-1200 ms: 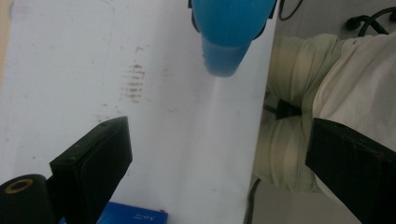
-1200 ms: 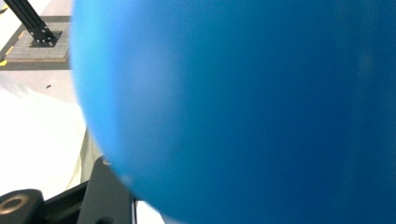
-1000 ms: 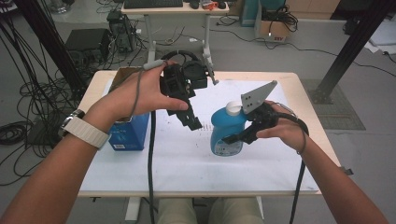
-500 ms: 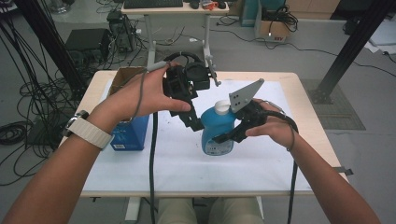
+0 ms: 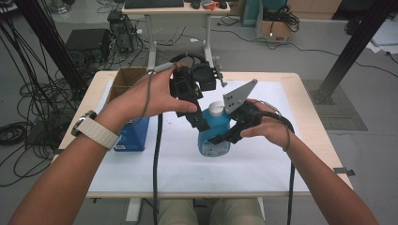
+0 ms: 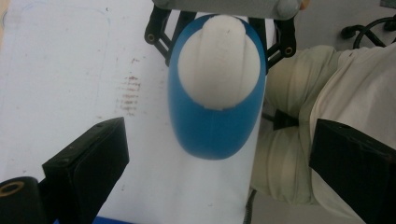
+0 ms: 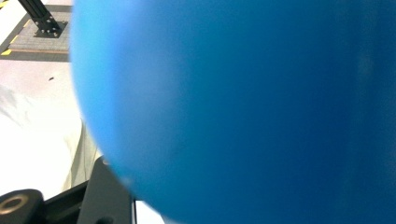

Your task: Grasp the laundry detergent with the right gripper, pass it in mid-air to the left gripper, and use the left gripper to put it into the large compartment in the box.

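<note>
Setting: workshop floor strewn with cables and black frame posts behind a pale wooden surface (image 5: 300, 93) covered by a white sheet (image 5: 187, 164).

Bottle: I see a blue plastic bottle (image 5: 215, 133) with a white cap (image 5: 216, 108) standing upright near the middle of the sheet, clamped low on its body by my right gripper (image 5: 224, 136).

Right fingers: closed on the bottle's body from its right side; in the right gripper view the blue wall (image 7: 243, 107) sits hard against the lens, so I judge the hold a deep one.

Left fingers: my left gripper (image 5: 199, 123) hangs over the bottle's shoulder with its fingers (image 6: 88, 158) spread wide and nothing between them; the left gripper view looks straight down on the cap (image 6: 218, 65).

Handling: I judge the bottle smooth and a little slippery, with walls that give under a hard squeeze; its weight depends on the fill, which I cannot read through the opaque plastic.

Where to hold: body for steadying, as the right does now; the ridged cap for the left, squarely across its sides, so it does not skid.

Risk: too tight a pinch on the body could push liquid out once the cap loosens.

Surroundings: a blue carton (image 5: 131, 133) and an open cardboard box (image 5: 124, 79) stand at the surface's left, well apart from the bottle.
</note>
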{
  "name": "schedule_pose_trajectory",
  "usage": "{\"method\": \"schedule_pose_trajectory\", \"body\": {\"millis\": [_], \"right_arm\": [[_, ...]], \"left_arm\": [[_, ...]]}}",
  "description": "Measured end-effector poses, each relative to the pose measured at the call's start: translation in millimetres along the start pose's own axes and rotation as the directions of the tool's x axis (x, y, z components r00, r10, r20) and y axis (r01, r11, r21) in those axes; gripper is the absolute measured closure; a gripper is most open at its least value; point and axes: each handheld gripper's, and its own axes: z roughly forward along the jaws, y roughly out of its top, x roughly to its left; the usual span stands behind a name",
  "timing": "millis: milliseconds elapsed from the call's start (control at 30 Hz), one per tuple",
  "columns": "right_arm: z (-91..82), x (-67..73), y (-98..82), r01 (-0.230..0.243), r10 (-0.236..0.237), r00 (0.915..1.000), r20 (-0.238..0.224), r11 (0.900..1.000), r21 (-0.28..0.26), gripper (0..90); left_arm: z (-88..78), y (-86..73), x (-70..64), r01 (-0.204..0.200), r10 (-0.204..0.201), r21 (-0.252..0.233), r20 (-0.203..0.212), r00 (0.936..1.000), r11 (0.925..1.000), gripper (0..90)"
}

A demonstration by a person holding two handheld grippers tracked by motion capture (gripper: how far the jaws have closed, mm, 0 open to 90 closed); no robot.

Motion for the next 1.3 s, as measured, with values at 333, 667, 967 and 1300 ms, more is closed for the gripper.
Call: {"method": "schedule_pose_trajectory", "body": {"millis": [333, 667, 967, 1300], "right_arm": [[4.0, 1.8, 1.5, -0.032, 0.033, 0.9994, -0.007, 0.999, 0.022, 43.5], [6.6, 4.5, 3.2, -0.052, 0.052, 0.9986, 0.008, 0.998, 0.044, 43.5], [8.8, 0.4, 4.8, -0.005, 0.005, 0.9999, 0.009, 1.000, 0.021, 43.5], [9.9, 0.7, 3.6, -0.019, 0.019, 0.9996, 0.020, 1.000, 0.005, 43.5]], "left_arm": [[3.1, 3.0, 1.7, -0.004, 0.004, -0.007, 0.008, 1.0000, 1.0000, 5.3], [4.1, 3.2, 2.6, 0.002, -0.001, -0.017, 0.007, 1.0000, 0.9998, 5.5], [7.7, 2.5, 3.8, 0.009, -0.008, -0.022, 0.011, 0.9999, 0.9997, 5.5], [8.5, 4.0, 5.1, 0.005, -0.004, -0.025, 0.008, 1.0000, 0.9997, 5.7]]}}
